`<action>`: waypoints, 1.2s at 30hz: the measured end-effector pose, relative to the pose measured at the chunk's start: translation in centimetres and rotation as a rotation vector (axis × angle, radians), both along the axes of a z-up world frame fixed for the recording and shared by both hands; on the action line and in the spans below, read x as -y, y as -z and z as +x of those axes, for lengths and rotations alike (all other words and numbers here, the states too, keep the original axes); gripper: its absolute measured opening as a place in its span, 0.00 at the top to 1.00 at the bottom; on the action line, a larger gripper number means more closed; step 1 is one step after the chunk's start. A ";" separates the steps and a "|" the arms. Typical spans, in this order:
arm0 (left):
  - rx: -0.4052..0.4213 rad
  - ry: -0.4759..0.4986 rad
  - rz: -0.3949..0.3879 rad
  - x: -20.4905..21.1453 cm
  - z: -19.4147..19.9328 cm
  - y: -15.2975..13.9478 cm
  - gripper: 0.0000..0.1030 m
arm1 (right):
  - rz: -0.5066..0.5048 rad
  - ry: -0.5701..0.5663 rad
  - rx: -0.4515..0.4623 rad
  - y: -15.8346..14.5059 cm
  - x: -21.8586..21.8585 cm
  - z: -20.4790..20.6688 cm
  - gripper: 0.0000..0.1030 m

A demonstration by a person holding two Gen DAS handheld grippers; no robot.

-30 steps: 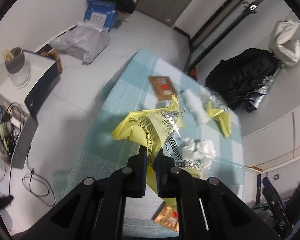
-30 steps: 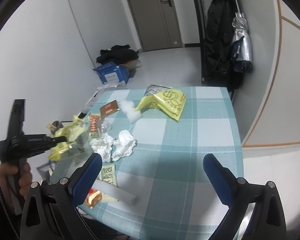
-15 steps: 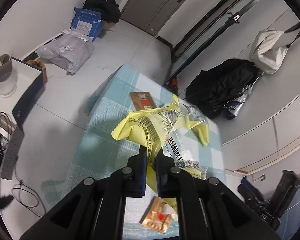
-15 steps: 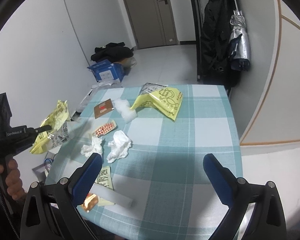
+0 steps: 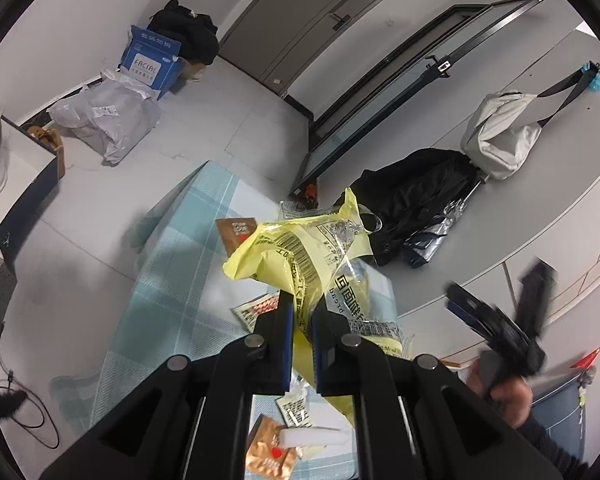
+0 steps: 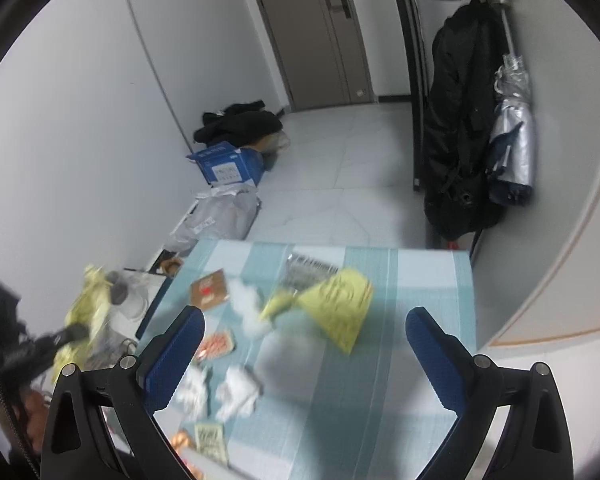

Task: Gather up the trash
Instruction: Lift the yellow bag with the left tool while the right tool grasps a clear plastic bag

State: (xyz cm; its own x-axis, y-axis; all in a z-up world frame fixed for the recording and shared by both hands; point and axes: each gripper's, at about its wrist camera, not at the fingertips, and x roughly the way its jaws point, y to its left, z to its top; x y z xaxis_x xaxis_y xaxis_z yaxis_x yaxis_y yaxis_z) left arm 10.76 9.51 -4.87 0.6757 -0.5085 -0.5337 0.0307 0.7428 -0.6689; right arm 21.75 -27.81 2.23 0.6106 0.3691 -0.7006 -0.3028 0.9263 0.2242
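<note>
A crinkled yellow plastic snack wrapper hangs above the teal checked tablecloth's left edge, pinched in the left gripper. The right gripper hovers spread wide and empty over crumpled white tissues.

The left gripper points toward twelve o'clock, its jaws clamped nearly together on a yellow wrapper. The right gripper hangs with jaws spread wide, gripping nothing, aimed at twelve o'clock.
</note>
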 end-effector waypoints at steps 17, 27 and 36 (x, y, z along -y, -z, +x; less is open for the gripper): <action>-0.027 0.025 0.002 0.3 1.8 0.7 0.96 | -0.333 -0.132 -0.294 10.0 -9.3 11.7 0.31; -0.044 0.012 -0.001 0.5 1.7 0.7 0.96 | -0.353 -0.164 -0.248 9.8 -9.2 9.8 0.79; -0.042 0.008 -0.010 0.7 1.5 0.7 0.96 | -0.230 -0.125 -0.208 7.4 -7.1 8.5 0.85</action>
